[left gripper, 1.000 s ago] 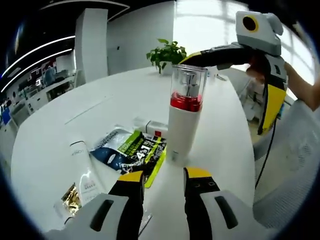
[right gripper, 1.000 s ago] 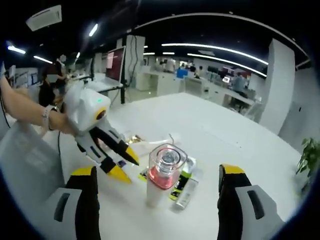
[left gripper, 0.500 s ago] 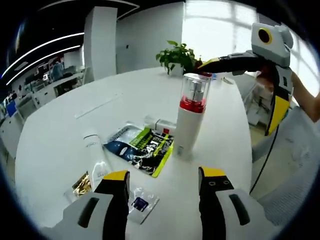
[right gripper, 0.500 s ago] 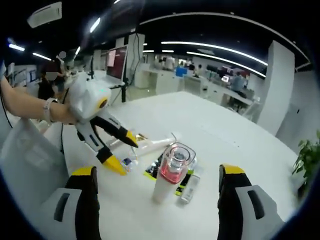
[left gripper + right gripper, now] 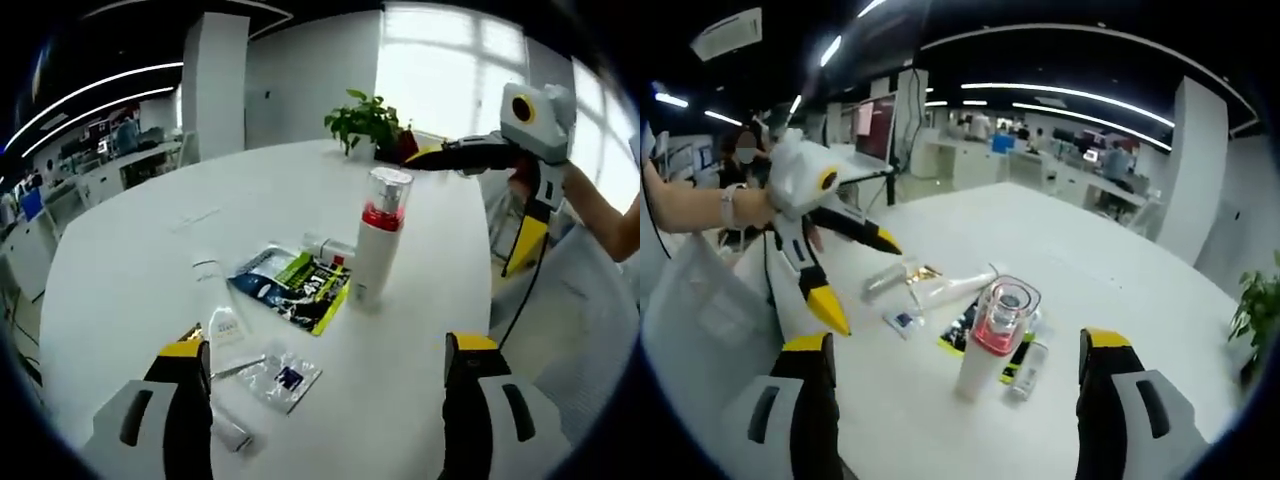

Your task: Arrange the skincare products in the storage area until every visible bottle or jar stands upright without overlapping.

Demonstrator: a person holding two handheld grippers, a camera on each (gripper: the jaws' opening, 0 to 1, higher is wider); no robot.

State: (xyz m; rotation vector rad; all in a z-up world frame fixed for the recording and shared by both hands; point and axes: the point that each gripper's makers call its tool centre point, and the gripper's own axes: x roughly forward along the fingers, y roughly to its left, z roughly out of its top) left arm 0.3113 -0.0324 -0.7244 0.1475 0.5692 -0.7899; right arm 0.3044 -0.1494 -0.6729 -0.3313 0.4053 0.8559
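A white bottle (image 5: 374, 245) with a red band and clear cap stands upright on the white table (image 5: 130, 250), free of both grippers. My left gripper (image 5: 328, 350) is open wide, well back from it. A white tube (image 5: 215, 312) lies flat at the left, beside printed sachets (image 5: 295, 285). A small bottle (image 5: 325, 248) lies behind the sachets. In the right gripper view the upright bottle (image 5: 995, 338) stands between my open right gripper's (image 5: 955, 342) jaws but beyond them. The left gripper (image 5: 858, 277) hangs open at the left, above the lying tube (image 5: 950, 287).
A small clear sachet (image 5: 281, 377) and a gold sachet (image 5: 190, 333) lie near my left jaw. A potted plant (image 5: 365, 115) stands at the table's far edge. The right gripper (image 5: 487, 195) hovers open beyond the bottle. A person's arm (image 5: 700, 210) holds the left gripper.
My left gripper has opened much wider and drawn back from the upright bottle. The right gripper stays open; its view has shifted slightly.
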